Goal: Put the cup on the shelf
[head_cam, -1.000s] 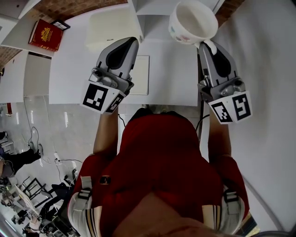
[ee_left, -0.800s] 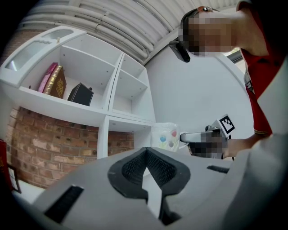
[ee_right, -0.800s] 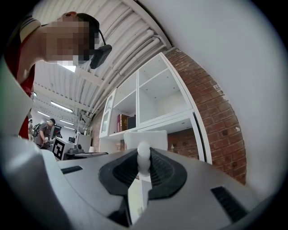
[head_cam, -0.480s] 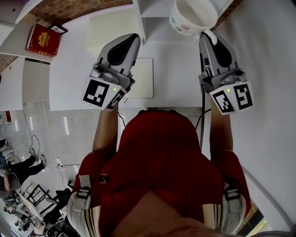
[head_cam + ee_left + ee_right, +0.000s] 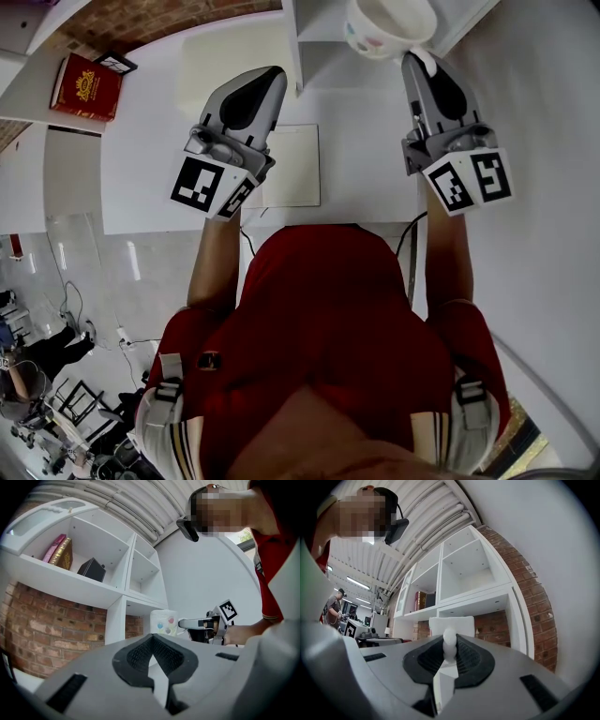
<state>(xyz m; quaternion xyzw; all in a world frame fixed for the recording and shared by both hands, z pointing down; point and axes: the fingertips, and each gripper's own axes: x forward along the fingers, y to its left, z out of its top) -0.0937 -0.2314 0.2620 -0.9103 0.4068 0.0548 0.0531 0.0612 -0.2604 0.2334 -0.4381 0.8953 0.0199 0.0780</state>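
— Your cup (image 5: 389, 23) looks like glazed ceramic, white and glossy. And the shelf (image 5: 124, 599)?

— Smooth, matt white board. The brick wall (image 5: 61, 630) behind it is rough and dull. Your right gripper (image 5: 449, 644) has a smooth grey plastic shell and black ribbed pads (image 5: 471, 660).

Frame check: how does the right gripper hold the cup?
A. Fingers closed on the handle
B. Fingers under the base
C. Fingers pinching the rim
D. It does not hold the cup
A: in the right gripper view, the right gripper has its fingers closed on the white handle, and the cup stands just ahead of them.
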